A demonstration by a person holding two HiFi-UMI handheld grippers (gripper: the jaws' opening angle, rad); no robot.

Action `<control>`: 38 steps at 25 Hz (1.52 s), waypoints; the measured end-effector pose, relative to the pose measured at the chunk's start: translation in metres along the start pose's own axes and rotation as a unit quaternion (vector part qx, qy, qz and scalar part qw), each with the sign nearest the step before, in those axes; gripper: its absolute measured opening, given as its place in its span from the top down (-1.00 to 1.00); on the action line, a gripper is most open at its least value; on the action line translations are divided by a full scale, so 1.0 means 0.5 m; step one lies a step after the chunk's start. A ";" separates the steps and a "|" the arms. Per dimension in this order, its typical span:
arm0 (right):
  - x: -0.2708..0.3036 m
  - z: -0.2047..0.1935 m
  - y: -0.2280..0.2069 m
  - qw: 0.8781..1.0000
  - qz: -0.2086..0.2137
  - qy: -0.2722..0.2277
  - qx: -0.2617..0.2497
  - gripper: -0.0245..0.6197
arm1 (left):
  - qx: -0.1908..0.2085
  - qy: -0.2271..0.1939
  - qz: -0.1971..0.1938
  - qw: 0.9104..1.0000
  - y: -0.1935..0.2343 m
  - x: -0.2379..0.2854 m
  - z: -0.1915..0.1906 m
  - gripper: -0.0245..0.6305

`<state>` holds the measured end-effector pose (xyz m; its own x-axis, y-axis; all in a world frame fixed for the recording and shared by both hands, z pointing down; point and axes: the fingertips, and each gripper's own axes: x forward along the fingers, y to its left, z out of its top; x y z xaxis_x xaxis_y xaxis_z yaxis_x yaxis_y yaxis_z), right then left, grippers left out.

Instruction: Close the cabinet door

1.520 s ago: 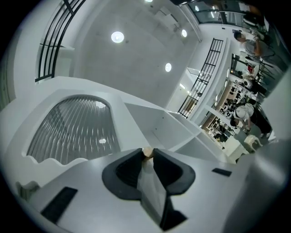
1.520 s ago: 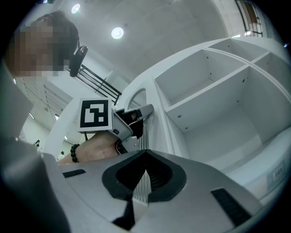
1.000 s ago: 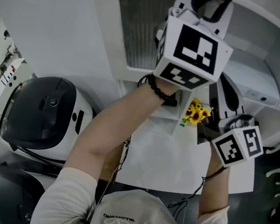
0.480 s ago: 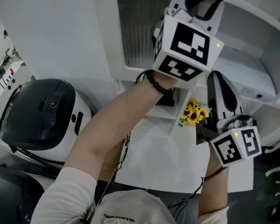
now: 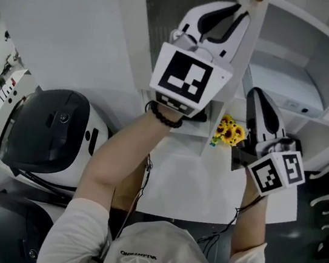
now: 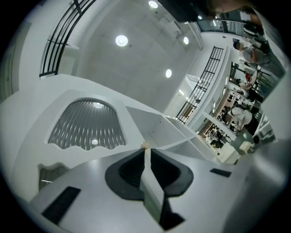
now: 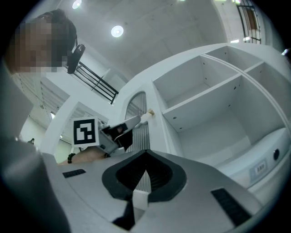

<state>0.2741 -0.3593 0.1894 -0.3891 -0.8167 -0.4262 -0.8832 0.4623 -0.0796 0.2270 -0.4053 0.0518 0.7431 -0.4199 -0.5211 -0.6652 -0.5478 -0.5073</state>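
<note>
Left gripper view: the left gripper (image 6: 146, 152) has just been closing its jaws and now pinches the free edge of the white cabinet door (image 6: 131, 129), which runs as a pale slab between the two dark pads. The door's small round knob (image 6: 144, 145) shows just past the fingertips. Beyond the jaws to the left spreads the door's arched ribbed glass panel (image 6: 86, 125). To the right, the cabinet's bare white interior (image 6: 170, 132) opens up behind the held edge. In the head view the person's left arm is raised high to this grip, while the right gripper (image 5: 256, 97) hangs lower and to the right, jaws pressed together on nothing. A small bunch of sunflowers (image 5: 230, 133) sits just beside it, above a white table (image 5: 193, 187). The right gripper view looks across open shelves (image 7: 200, 102) on the far side of the knob edge, all of them empty. The step in hand appears to be the swing itself: the hold on the door is taken, and the door seems not yet seated against the cabinet, though how much gap remains is hard to judge. The next move calls for keeping the pinch firm and carrying the edge in along the hinge's arc. The jaws should let go before the frame traps them.
</note>
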 end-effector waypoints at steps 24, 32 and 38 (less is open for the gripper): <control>-0.246 -0.170 -0.028 0.986 -0.145 0.065 -0.049 0.90 | -0.168 0.163 0.078 0.969 -0.095 -0.622 -0.278 0.92; -0.267 -0.190 0.011 0.987 -0.130 0.081 -0.041 0.90 | -0.176 0.188 0.093 0.962 -0.112 -0.688 -0.303 0.92; -0.279 -0.196 0.021 0.988 -0.124 0.086 -0.034 0.90 | -0.182 0.192 0.092 0.960 -0.127 -0.692 -0.303 0.92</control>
<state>0.2933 -0.2743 0.3365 -0.1919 -0.9515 -0.2404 -0.9702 0.2208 -0.0994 0.0233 -0.3349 0.3681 0.6342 -0.7309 -0.2522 -0.7701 -0.6262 -0.1219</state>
